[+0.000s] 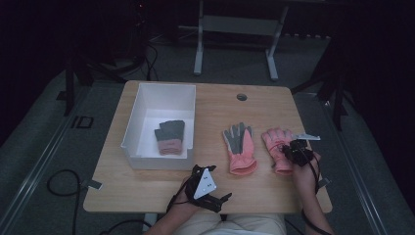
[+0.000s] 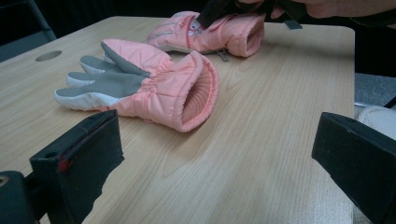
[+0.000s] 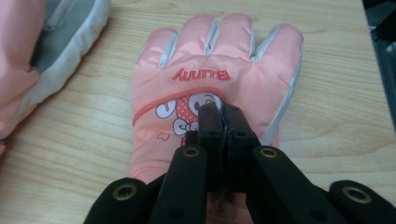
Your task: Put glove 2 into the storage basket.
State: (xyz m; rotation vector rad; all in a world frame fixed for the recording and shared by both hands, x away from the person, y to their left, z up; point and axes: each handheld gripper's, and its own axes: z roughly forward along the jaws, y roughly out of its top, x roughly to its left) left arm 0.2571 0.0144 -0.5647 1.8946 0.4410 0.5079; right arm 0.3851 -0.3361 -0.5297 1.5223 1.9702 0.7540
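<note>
pinching the back of the pink bunny glove (image 3: 215, 93) with clenched right gripper (image 3: 219, 114), left gripper (image 1: 208, 188) released; next, probably lifting toward the white bin (image 1: 147, 95).

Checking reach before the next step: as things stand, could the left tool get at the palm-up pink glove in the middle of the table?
Probably yes. The left tool is open, and bare table lies between it and the palm-up glove, cuff toward it.

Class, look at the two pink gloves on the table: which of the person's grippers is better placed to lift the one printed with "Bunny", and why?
The right gripper: its closed jaws are already over the back of the Bunny glove. The left gripper sits open near the table's front edge, apart from both gloves.
</note>
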